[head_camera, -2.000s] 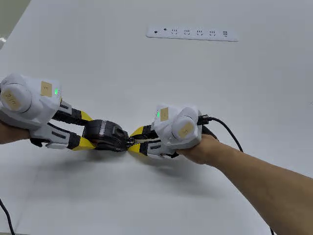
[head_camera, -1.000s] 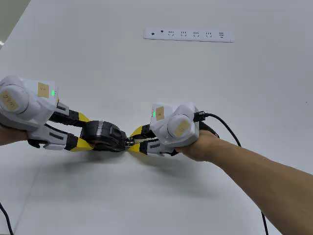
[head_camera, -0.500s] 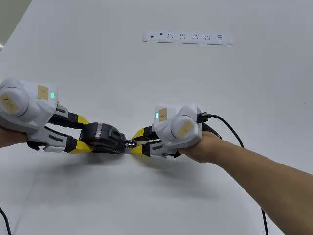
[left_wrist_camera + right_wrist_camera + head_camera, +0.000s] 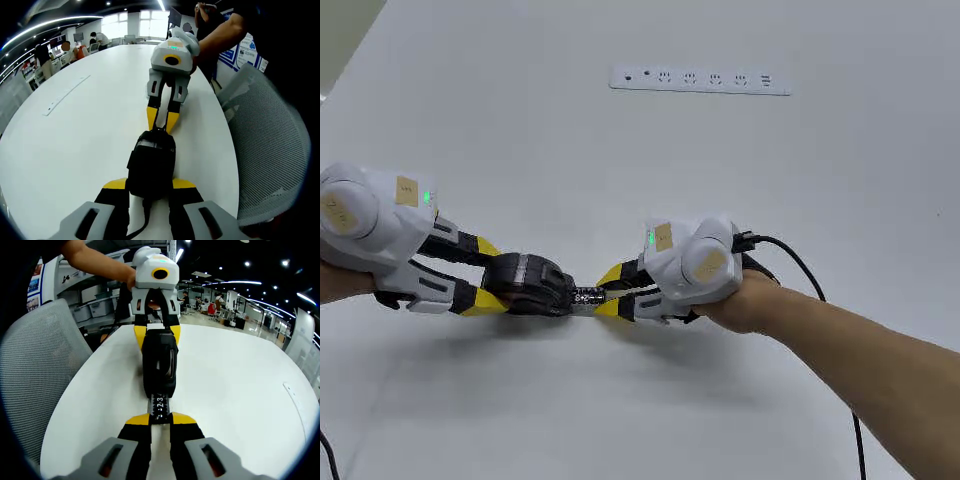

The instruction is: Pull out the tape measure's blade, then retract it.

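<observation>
A black tape measure (image 4: 527,283) lies low over the white table, held between the yellow-tipped jaws of my left gripper (image 4: 480,275), which is shut on its case (image 4: 151,161). My right gripper (image 4: 610,293) faces it from the right and is shut on the blade's end (image 4: 160,415). A short length of blade (image 4: 586,297) with printed numbers shows between the case (image 4: 159,360) and the right jaws. My right gripper (image 4: 162,118) appears at the far end of the case in the left gripper view; my left gripper (image 4: 154,335) appears beyond the case in the right gripper view.
A white power strip (image 4: 699,79) lies at the far side of the table (image 4: 620,150). A black cable (image 4: 800,270) trails from the right gripper along the person's forearm. A grey mesh chair (image 4: 270,150) stands at the table's edge. People sit in the far background.
The right gripper has moved a little to the right, away from the case, and a short stretch of blade now shows between them. The left gripper has stayed about where it was.
</observation>
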The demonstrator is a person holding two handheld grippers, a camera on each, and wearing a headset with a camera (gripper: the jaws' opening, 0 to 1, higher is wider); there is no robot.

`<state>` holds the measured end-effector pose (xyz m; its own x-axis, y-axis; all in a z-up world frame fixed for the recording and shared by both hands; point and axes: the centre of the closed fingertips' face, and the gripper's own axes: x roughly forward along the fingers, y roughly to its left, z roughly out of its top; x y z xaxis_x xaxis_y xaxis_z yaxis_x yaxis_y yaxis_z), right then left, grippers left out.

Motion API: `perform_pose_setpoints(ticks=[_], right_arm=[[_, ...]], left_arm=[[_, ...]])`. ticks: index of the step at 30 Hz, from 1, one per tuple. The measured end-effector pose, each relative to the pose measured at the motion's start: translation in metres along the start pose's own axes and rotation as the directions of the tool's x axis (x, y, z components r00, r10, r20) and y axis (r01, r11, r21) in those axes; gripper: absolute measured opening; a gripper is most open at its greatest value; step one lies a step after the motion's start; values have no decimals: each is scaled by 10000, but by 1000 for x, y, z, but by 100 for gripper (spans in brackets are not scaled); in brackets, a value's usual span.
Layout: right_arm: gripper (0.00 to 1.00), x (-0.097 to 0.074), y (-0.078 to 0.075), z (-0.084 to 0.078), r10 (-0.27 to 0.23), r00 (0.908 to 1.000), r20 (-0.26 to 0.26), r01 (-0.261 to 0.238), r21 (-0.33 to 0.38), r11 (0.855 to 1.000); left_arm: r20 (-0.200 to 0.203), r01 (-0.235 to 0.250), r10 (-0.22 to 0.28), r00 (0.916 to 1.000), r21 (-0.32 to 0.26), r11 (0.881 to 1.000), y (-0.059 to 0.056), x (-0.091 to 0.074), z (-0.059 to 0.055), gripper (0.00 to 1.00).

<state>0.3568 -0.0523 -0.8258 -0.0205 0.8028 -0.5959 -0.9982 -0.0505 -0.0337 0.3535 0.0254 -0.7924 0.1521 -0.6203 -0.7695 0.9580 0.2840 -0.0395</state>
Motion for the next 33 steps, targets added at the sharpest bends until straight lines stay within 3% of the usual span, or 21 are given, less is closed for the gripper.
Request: perform_pose_setpoints(ticks=[33], right_arm=[[11,-26,-3,-19,46,9998,-214,-51,-226,9997]], left_arm=[[74,30,-29,10000,-116,9999,0,1,1,27]])
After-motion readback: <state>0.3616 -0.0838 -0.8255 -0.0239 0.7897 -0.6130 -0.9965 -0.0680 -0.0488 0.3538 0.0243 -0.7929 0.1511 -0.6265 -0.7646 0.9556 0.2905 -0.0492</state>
